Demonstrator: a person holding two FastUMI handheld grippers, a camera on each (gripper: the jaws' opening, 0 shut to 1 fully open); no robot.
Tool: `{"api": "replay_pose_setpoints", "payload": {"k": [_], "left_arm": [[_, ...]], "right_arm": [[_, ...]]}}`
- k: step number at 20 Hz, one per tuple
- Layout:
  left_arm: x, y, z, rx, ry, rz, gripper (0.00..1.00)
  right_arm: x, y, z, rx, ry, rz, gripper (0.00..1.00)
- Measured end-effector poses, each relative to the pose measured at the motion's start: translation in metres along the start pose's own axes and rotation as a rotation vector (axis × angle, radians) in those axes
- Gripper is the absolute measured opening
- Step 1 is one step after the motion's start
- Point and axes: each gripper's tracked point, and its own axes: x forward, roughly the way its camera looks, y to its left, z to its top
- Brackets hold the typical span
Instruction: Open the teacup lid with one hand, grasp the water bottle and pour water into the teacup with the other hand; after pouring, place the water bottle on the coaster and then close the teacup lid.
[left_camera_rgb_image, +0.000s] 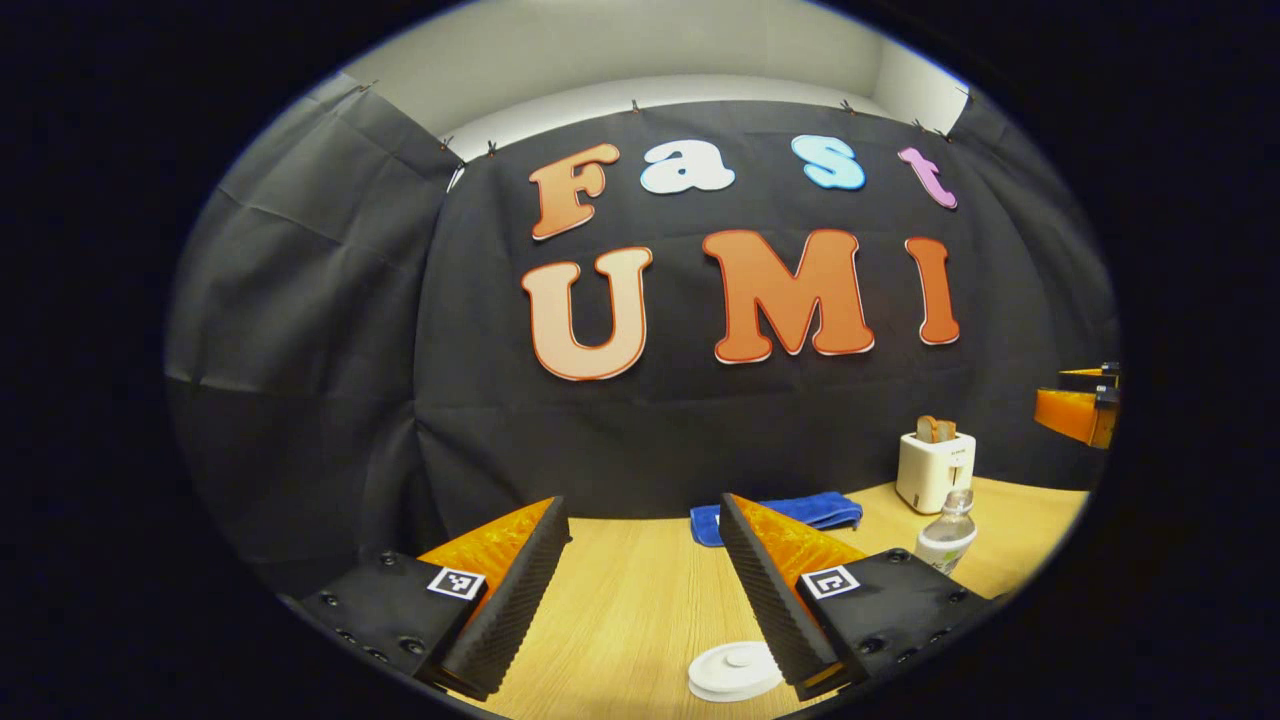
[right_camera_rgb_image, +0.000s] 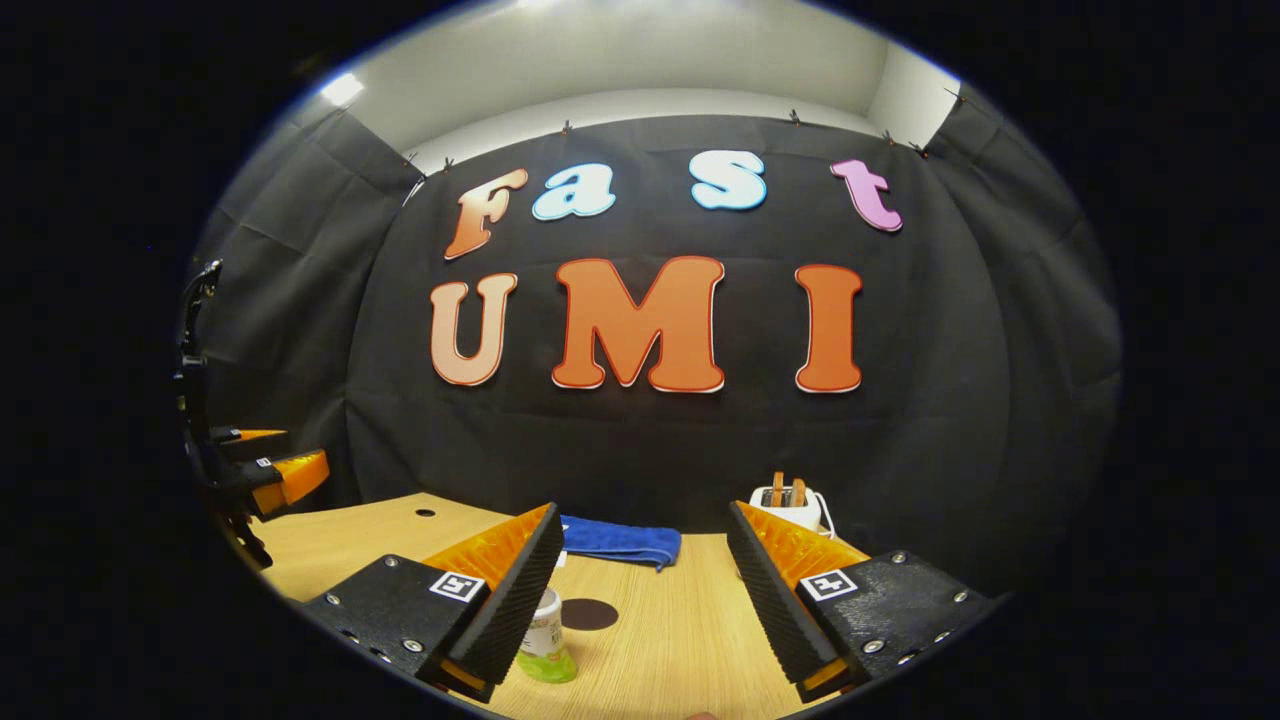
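Black ribbed, our left tongs (left_camera_rgb_image: 645, 590) gape over the white teacup lid (left_camera_rgb_image: 735, 670) on the worktop (left_camera_rgb_image: 620, 600); our right tongs (right_camera_rgb_image: 640, 590) gape empty, the water bottle (right_camera_rgb_image: 545, 640) just beside their left finger, the dark coaster (right_camera_rgb_image: 590, 614) beyond.

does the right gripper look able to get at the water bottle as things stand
Probably yes. The right gripper is open, and the water bottle stands upright on the table just ahead, beside its left finger. Nothing lies between them; it would need a small shift leftward to straddle the bottle.
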Motion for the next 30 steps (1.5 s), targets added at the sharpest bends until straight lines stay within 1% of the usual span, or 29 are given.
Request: {"api": "replay_pose_setpoints", "payload": {"k": [2, 3, 4, 5, 8, 11, 12, 13, 14, 15, 16, 17, 18, 19, 20, 22, 24, 25, 26, 27, 29, 30], "left_arm": [[-0.001, -0.013, -0.016, 0.009, 0.013, -0.048, 0.99], [0.0, -0.016, -0.027, 0.012, 0.03, -0.065, 0.96], [0.0, -0.019, -0.037, 0.014, 0.047, -0.078, 0.99], [0.0, -0.022, -0.047, 0.016, 0.064, -0.089, 0.97], [0.0, -0.03, -0.071, 0.015, 0.109, -0.109, 1.0], [0.0, -0.037, -0.091, 0.0, 0.148, -0.134, 1.0], [0.001, -0.041, -0.098, 0.0, 0.161, -0.141, 1.0], [-0.001, -0.043, -0.104, 0.0, 0.173, -0.149, 0.97], [0.0, -0.045, -0.111, -0.002, 0.186, -0.154, 1.0], [0.0, -0.049, -0.118, -0.005, 0.201, -0.163, 0.97], [0.0, -0.051, -0.125, -0.008, 0.215, -0.171, 1.0], [0.002, -0.054, -0.131, -0.014, 0.224, -0.179, 0.97], [0.002, -0.056, -0.138, -0.023, 0.236, -0.183, 0.98], [0.004, -0.058, -0.148, -0.024, 0.258, -0.186, 0.9], [0.004, -0.059, -0.155, -0.016, 0.279, -0.193, 0.87], [0.004, -0.063, -0.164, -0.002, 0.3, -0.202, 0.84], [0.003, -0.067, -0.173, 0.007, 0.321, -0.209, 0.78], [0.003, -0.069, -0.178, 0.016, 0.342, -0.211, 0.77], [0.003, -0.071, -0.175, 0.02, 0.324, -0.221, 0.77], [0.003, -0.074, -0.172, 0.029, 0.314, -0.226, 0.68], [0.003, -0.077, -0.173, 0.063, 0.328, -0.228, 0.63], [0.006, -0.08, -0.177, 0.071, 0.331, -0.23, 0.56]], "right_arm": [[0.001, 0.006, -0.007, 0.018, 0.016, 0.029, 0.99], [0.002, 0.008, -0.012, 0.024, 0.026, 0.038, 0.98], [0.002, 0.009, -0.015, 0.027, 0.034, 0.045, 0.98], [0.002, 0.011, -0.018, 0.029, 0.041, 0.053, 0.99], [0.0, 0.021, -0.024, 0.016, 0.038, 0.077, 0.99], [-0.001, 0.03, -0.031, -0.011, 0.029, 0.089, 0.99], [-0.002, 0.029, -0.033, -0.016, 0.03, 0.081, 0.99], [-0.003, 0.032, -0.036, -0.021, 0.031, 0.08, 0.99], [-0.004, 0.036, -0.038, -0.023, 0.034, 0.087, 0.99], [-0.003, 0.042, -0.043, -0.024, 0.041, 0.099, 0.99], [-0.002, 0.045, -0.049, -0.026, 0.052, 0.11, 0.99], [-0.002, 0.048, -0.056, -0.028, 0.066, 0.117, 0.99], [-0.002, 0.049, -0.061, -0.029, 0.08, 0.121, 0.99], [-0.001, 0.05, -0.066, -0.027, 0.093, 0.124, 0.99], [-0.002, 0.051, -0.07, -0.024, 0.103, 0.129, 0.99], [-0.003, 0.051, -0.076, -0.018, 0.121, 0.135, 0.99], [0.001, 0.051, -0.082, -0.014, 0.137, 0.137, 0.97], [0.002, 0.051, -0.083, -0.009, 0.143, 0.138, 0.99], [0.003, 0.05, -0.086, -0.004, 0.148, 0.138, 0.99], [0.004, 0.051, -0.088, 0.0, 0.153, 0.14, 0.99], [0.005, 0.049, -0.092, 0.007, 0.165, 0.136, 0.99], [0.007, 0.047, -0.094, 0.011, 0.17, 0.134, 0.99]]}}
